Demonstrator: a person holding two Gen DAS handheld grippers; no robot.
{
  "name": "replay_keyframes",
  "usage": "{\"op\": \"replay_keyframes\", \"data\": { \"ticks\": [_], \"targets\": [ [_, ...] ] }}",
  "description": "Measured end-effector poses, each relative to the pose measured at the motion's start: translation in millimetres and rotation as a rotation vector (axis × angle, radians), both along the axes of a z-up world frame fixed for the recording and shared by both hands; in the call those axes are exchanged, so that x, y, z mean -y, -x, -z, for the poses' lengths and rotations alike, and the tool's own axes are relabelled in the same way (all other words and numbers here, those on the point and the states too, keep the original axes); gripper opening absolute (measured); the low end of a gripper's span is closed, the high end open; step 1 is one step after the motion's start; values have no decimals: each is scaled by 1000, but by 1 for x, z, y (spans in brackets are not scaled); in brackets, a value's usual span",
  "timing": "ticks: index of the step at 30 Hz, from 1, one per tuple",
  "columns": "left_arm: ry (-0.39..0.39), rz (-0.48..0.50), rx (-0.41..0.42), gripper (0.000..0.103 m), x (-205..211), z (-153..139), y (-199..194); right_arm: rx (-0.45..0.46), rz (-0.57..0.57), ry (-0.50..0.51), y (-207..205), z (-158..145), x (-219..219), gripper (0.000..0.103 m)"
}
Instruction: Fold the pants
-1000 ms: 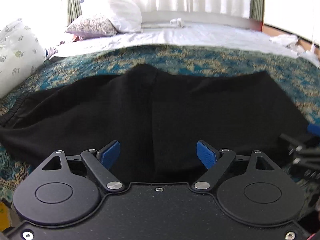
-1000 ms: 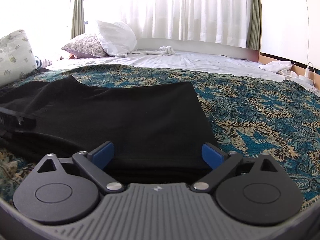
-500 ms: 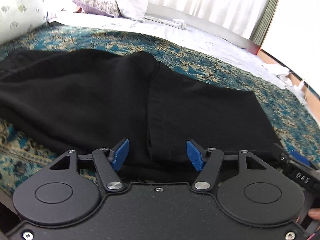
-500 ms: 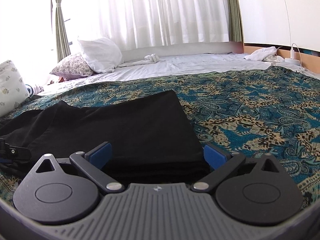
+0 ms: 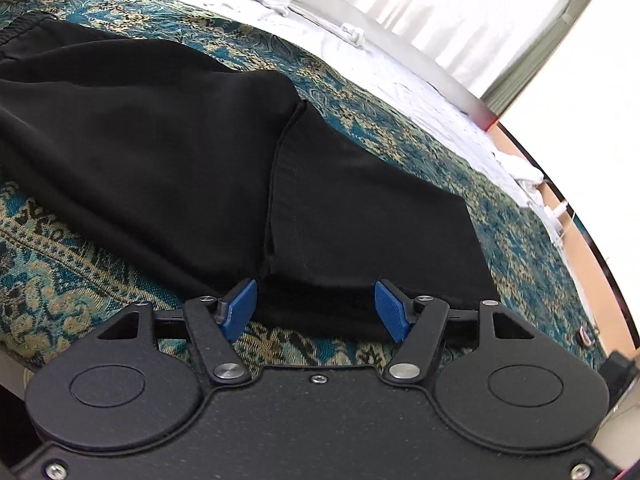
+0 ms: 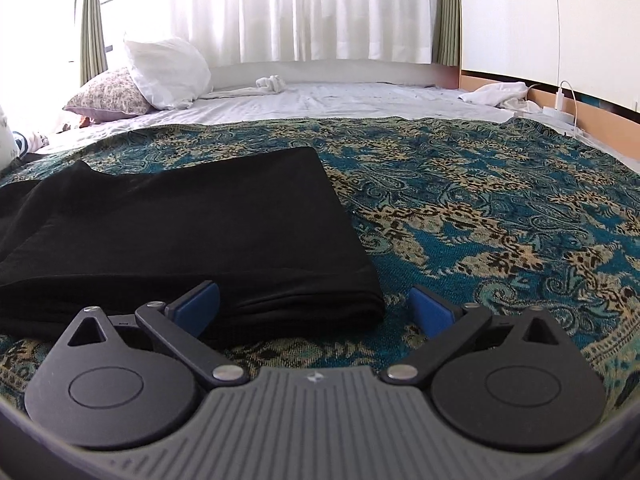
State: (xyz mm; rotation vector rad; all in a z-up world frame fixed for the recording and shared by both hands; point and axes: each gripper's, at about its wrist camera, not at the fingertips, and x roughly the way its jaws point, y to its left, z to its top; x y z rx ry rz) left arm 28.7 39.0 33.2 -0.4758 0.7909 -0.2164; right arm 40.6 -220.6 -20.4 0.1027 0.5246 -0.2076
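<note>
Black pants (image 5: pixel 180 152) lie folded lengthwise on the patterned bedspread (image 5: pixel 72 272), with a hem edge of the top layer crossing the middle. In the left wrist view, my left gripper (image 5: pixel 316 300) is tilted and open at the near edge of the pants. The cloth edge sits between its blue pads (image 5: pixel 240 306) without being pinched. In the right wrist view, the pants (image 6: pixel 200 220) end in a folded corner. My right gripper (image 6: pixel 316 304) is open wide there. The corner lies between its fingers and touches neither pad.
The teal and beige bedspread (image 6: pixel 480 208) stretches to the right of the pants. Behind it are a white sheet (image 6: pixel 340 100), pillows (image 6: pixel 164 72), a white cloth bundle (image 6: pixel 496 94) and a charger cable (image 6: pixel 564 100) by the wall.
My left gripper has rolled and drawn back to the near edge of the pants, and its jaws have narrowed. The right view has turned slightly, so the pants' corner now sits further left.
</note>
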Motion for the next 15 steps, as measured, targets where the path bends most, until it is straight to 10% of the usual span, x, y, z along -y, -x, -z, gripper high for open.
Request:
{"op": "replay_keyframes", "data": {
  "ticks": [7, 15],
  "targets": [
    [31, -79, 107, 72, 3, -3, -2, 4, -2, -3, 1, -1, 1, 103],
    [6, 7, 9, 79, 12, 5, -24, 8, -3, -1, 1, -1, 1, 103]
  ]
}}
